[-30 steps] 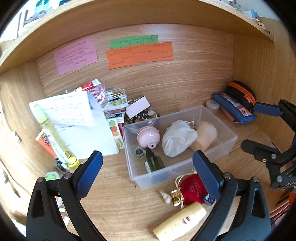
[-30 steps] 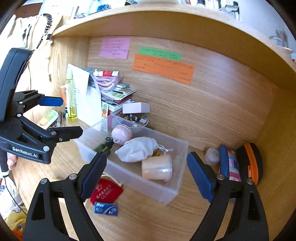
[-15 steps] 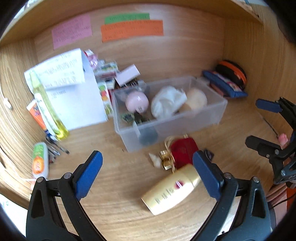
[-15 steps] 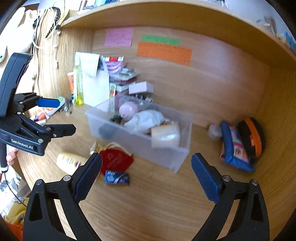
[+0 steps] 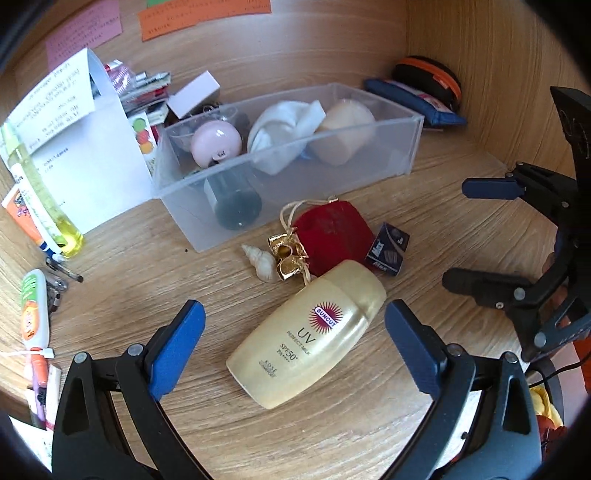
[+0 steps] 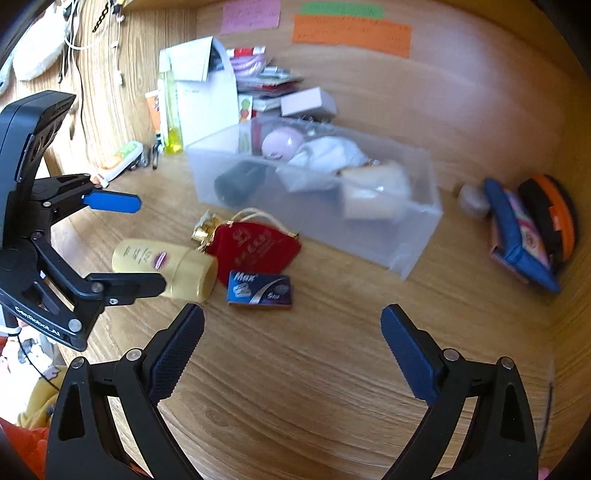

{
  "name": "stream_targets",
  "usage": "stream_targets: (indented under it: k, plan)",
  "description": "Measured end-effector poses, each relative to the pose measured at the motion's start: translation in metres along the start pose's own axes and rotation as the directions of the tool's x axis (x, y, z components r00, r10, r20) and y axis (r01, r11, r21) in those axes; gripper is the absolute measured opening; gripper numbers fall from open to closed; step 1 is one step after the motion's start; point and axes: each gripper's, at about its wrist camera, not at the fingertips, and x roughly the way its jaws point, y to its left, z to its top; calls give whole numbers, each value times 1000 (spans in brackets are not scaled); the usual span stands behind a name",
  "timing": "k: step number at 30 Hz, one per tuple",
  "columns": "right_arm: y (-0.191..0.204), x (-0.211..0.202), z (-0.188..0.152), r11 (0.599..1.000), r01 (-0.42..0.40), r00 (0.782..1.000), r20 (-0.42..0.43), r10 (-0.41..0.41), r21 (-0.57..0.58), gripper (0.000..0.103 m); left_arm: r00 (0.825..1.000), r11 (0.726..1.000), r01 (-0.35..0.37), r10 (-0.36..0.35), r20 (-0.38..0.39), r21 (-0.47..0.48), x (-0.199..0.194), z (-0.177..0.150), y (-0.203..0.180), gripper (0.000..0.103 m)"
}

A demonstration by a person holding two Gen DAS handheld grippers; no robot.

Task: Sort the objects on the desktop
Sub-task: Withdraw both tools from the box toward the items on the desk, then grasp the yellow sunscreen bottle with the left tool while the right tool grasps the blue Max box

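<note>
- Wood-grain laminate desk (image 5: pixel 443 229) lies under both of your grippers, closed in by wood-grain walls at the back and to the right; a pink paper note (image 6: pixel 251 15), a green one (image 6: pixel 341 9) and an orange one (image 6: pixel 351 33) are stuck on the back wall.
- Your left gripper (image 5: pixel 293 345) has its blue-padded jaws spread wide and grips nothing; the cream-gold sunscreen bottle (image 5: pixel 306 338) lies on its side on the desk between the two pads, cap end toward 1 o'clock, with a gap on each side.
- Just past the cap, at 12 o'clock, a red velvet drawstring pouch (image 5: pixel 332 230) touches the bottle; a gold clasp (image 5: pixel 286 256) and a small pale seashell (image 5: pixel 258 260) sit at its 9 o'clock, and a small dark blue "Max" box (image 5: pixel 388 249) at its 3 o'clock.
- Behind the pouch stands the clear plastic bin (image 5: pixel 399 146), holding a pink ball-shaped item (image 5: pixel 216 142), a white cloth bag (image 5: pixel 284 129), a beige cup-like item (image 5: pixel 343 133) and a dark bottle (image 5: pixel 232 199).
- At 9 o'clock of the bin lean a folded white sheet (image 5: pixel 74 122) and a tall yellow bottle (image 5: pixel 40 184); at its 3 o'clock a blue pouch (image 6: pixel 517 232) and a black-and-orange case (image 6: pixel 550 218) rest in the corner.
- Your right gripper (image 6: pixel 291 350) is also wide apart and empty, above bare desk, the "Max" box near its 11 o'clock.
- Compared with a second ago, your left gripper has pulled back and dropped lower: the bin has slid to the top of its view and the sunscreen bottle now fills the space between the pads. Your right view has likewise backed off from the bin.
</note>
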Motion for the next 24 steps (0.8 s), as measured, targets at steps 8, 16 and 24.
stream_targets:
  k: [8,16,24]
  plan:
    - [1,22,1,999,-36,998,-53,35,-8,90,1000,1000,23,-22,-20,7,11,1,7,99]
    - [-3,40,7,996,-87,990,-112,88,11,84,997,998,59,-57,-46,26,18,-2,4,86]
    - [1,50,13,993,-119,983,-137,120,17,78,993,995,97,-96,-66,7,28,-2,10,73]
